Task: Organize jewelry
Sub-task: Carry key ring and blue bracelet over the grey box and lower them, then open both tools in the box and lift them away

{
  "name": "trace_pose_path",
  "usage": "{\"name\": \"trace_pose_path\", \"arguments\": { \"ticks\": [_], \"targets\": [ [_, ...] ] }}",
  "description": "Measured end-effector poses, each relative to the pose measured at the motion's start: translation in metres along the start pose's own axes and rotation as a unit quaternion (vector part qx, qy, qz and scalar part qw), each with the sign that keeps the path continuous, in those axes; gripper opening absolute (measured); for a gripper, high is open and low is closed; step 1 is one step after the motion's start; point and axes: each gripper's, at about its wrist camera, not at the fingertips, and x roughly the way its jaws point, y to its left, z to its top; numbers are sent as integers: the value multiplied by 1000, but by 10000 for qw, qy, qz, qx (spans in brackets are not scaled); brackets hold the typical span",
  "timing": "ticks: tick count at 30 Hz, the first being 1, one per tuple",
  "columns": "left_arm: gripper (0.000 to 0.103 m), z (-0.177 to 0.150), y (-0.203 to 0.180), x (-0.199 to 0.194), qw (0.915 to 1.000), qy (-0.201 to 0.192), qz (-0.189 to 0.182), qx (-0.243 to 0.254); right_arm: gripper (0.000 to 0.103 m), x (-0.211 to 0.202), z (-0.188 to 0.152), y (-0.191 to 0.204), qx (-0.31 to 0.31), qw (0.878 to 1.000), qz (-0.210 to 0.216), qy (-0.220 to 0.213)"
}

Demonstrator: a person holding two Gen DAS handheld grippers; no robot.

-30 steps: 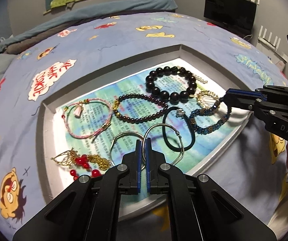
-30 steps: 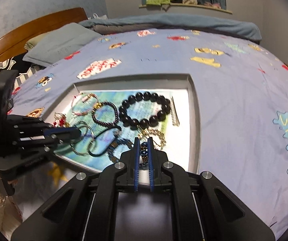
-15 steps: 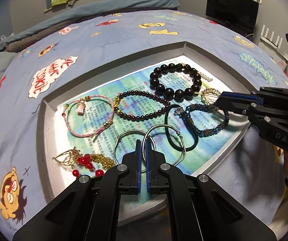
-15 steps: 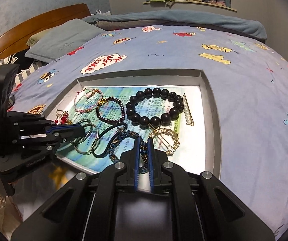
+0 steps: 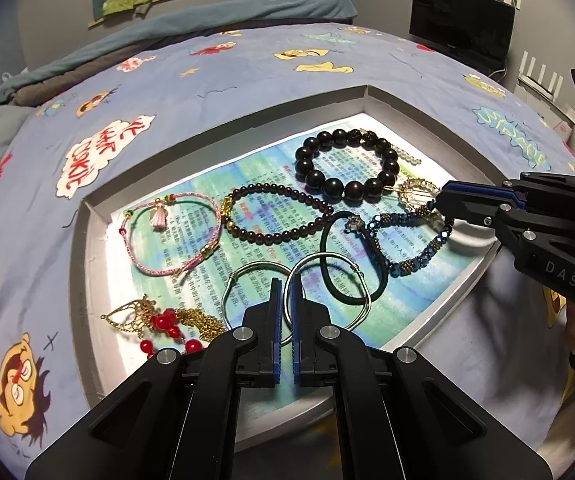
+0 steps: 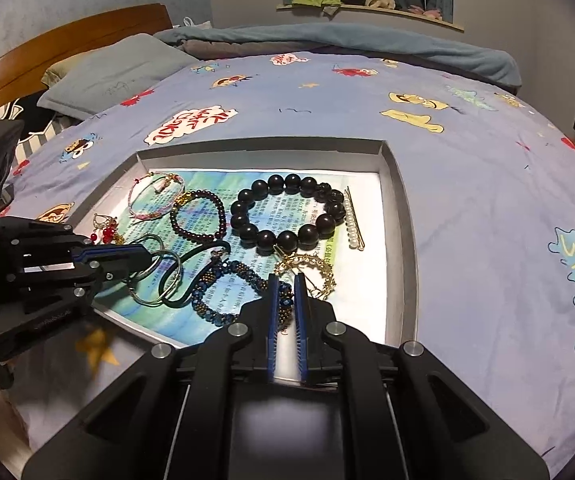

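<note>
A shallow grey cardboard tray (image 5: 223, 136) lined with glossy printed paper lies on a soft blue cartoon bedsheet (image 6: 467, 168), and all the jewelry is inside it. At the tray's near edge the left gripper (image 5: 284, 284) is closed on the thin wire of one of two smooth silver hoop bangles (image 5: 329, 258), while the right gripper (image 6: 286, 280) is pinched on a blue faceted bead bracelet (image 6: 223, 276). Toward the tray's far side lies a bracelet of big round glossy black beads (image 6: 287, 212), with a row of small pearls on a pin (image 6: 353, 220) just beside it; a thin pink woven cord bracelet (image 5: 171, 236) lies near the tray's left wall.
</note>
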Motion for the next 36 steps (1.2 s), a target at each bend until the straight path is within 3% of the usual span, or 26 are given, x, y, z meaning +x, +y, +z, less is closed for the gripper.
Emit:
{"name": "trace_pose_path", "arguments": {
  "ticks": [14,15,16,18,20,23,28,33,36],
  "targets": [
    [5,-1,1,-34,9992,-379,10,-138,10,-33,2,-16,363,9989,66,-296],
    [8,-2,2,-39,9991,-396,30,-168,10,-34,1,-17,382,9988,64,-293],
    [17,-3,3,-41,9990,-401,53,-184,10,-36,1,-17,404,9988,67,-275],
    [31,-6,4,-49,9988,-428,149,-198,18,-41,-1,-18,460,9985,105,-273],
    [33,-10,5,-60,9983,-486,242,-224,37,-49,-2,-16,499,9982,121,-315],
    [41,-17,5,-74,9977,-533,280,-301,47,-62,-3,-12,509,9980,140,-360],
    [65,-37,5,-100,9965,-595,429,-396,66,-79,-10,0,376,9989,34,-286],
    [76,-50,6,-112,9954,-583,542,-528,69,-83,-22,7,321,9995,18,-49],
    [81,-55,9,-116,9941,-551,557,-747,79,-88,-27,12,311,9995,6,-45]
  ]
}}
